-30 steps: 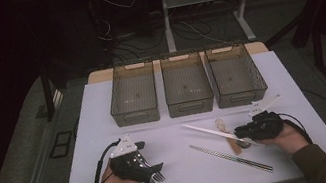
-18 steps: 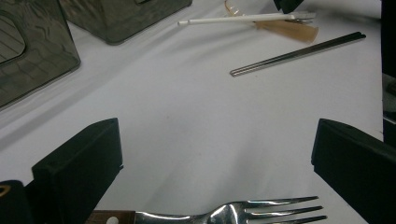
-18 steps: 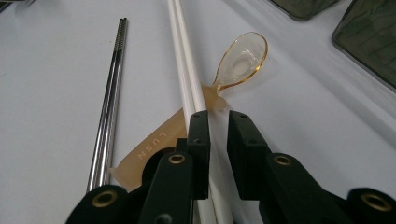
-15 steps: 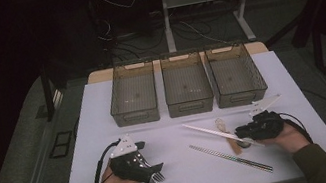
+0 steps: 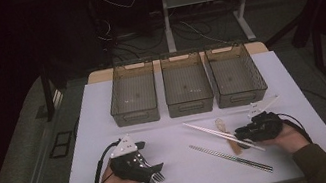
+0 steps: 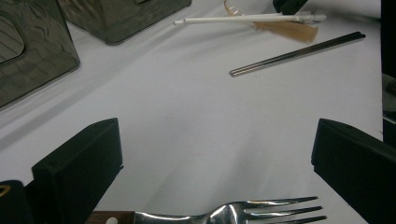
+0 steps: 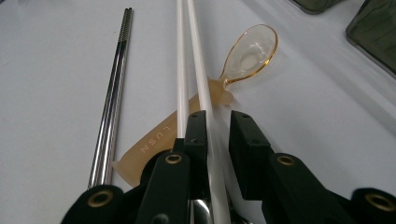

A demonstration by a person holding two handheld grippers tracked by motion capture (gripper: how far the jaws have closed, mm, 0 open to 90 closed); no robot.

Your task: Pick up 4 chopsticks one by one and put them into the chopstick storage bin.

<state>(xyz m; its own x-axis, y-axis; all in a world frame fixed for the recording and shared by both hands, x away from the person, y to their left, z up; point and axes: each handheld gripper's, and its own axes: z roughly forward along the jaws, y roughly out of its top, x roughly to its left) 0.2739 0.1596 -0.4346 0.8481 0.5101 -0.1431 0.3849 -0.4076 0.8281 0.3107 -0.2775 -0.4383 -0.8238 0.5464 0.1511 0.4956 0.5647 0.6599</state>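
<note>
Your right gripper (image 7: 212, 126) has its two black jaws nearly together around one of the pair of long white plastic chopsticks (image 7: 187, 60); the other stick runs just outside the left jaw, so whether the pinch is firm on the one between them you cannot quite tell from here. Gripping near the butt end leaves the long shafts free to swing toward a bin. Under the sticks lies the translucent amber plastic spoon (image 7: 247, 53), its bowl toward 1 o'clock of the jaws, its flat handle beneath them, so a lift risks dragging it. The pair of steel chopsticks (image 7: 114, 93) lies apart at 10 o'clock. Your left gripper (image 5: 153, 174) rests with jaws wide apart, the wooden-handled steel fork (image 6: 224, 215) lying between them, unclamped, probably waiting its turn. Three smoky translucent plastic bins (image 5: 187, 87) stand in a row at 12 o'clock on the white table (image 5: 103, 107).
</note>
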